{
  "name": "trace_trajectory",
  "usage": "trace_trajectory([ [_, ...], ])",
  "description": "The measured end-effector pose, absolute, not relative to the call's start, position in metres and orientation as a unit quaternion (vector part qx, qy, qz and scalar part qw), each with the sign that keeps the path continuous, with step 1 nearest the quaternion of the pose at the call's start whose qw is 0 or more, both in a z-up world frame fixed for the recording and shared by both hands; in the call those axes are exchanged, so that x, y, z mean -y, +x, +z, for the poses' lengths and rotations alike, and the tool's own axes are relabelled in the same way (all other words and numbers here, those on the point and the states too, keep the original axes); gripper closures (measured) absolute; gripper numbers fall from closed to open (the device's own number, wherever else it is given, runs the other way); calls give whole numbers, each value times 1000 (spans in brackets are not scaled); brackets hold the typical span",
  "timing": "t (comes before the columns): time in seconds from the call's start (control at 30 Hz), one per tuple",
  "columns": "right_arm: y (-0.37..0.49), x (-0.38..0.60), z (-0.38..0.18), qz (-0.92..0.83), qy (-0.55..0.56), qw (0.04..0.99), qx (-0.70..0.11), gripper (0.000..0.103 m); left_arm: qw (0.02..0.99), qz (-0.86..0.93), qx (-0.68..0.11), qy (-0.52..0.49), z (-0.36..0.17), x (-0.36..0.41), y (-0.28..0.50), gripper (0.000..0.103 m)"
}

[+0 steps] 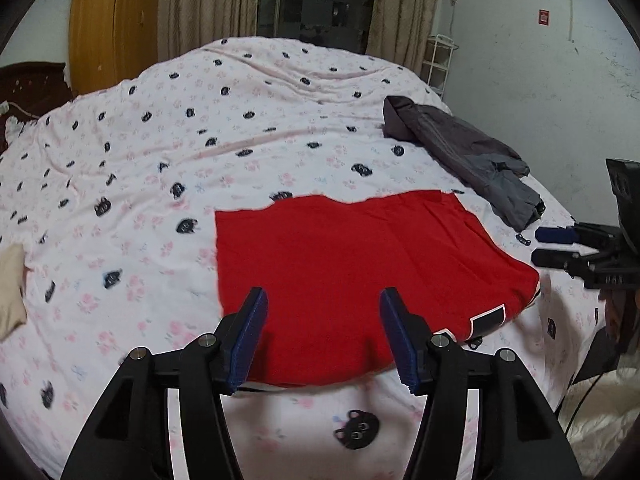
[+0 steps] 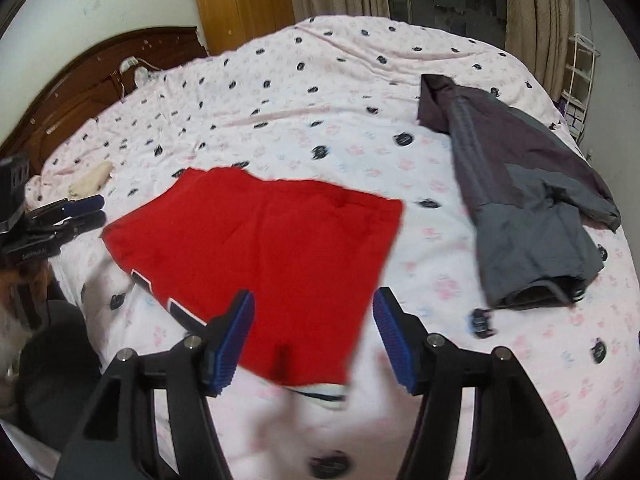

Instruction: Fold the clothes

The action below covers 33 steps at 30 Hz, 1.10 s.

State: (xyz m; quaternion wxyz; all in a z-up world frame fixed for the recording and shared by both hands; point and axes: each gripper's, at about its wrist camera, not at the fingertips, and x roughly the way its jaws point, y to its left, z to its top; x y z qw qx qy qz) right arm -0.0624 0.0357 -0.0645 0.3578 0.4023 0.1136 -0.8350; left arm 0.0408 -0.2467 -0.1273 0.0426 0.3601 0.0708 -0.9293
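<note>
- Red cloth: a red garment (image 1: 360, 276) lies flat on the bed (image 1: 240, 120), near its front edge, in a neat rectangle with a black-and-white trim showing at one near corner. It could be partly folded or simply spread out; one look cannot settle which.
- Handling, by my guess: thin, soft and light, limp when lifted, likely to drag and wrinkle on the bedspread. Corners and straight edges look the best places to pinch.
- Left gripper (image 1: 324, 300): fingers spread wide above the near edge of the red garment, holding nothing.
- Right gripper (image 2: 314, 300): fingers likewise parted over the near edge, empty; seen side-on from the left camera, the tips are only slightly apart.
- Grey jacket (image 2: 528, 200): crumpled on the bed, well apart from the red garment.
- Beige cloth (image 1: 12, 288): small piece near the bed's left side.
</note>
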Motion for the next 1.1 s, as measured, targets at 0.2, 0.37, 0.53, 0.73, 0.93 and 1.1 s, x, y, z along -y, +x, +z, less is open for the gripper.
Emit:
trace_trajectory([
  [0.2, -33, -13, -79, -825, 403, 386, -86, 40, 48, -921, -86, 378, -141, 229, 40, 50],
  [0.37, -24, -11, -82, -825, 400, 393, -69, 40, 47, -919, -88, 382, -148, 220, 40, 49],
  [0.53, -23, -13, -90, -822, 412, 387, -66, 40, 50, -916, -95, 387, -155, 220, 38, 49],
  [0.73, -24, -18, -102, -820, 428, 375, -64, 40, 58, -908, -102, 402, -169, 228, 38, 49],
  [0.93, -32, -33, -120, -812, 455, 362, -53, 40, 52, -904, -107, 411, -186, 232, 44, 49],
  [1.1, -34, -35, -126, -809, 460, 363, -56, 40, 47, -905, -125, 405, -189, 237, 47, 49],
])
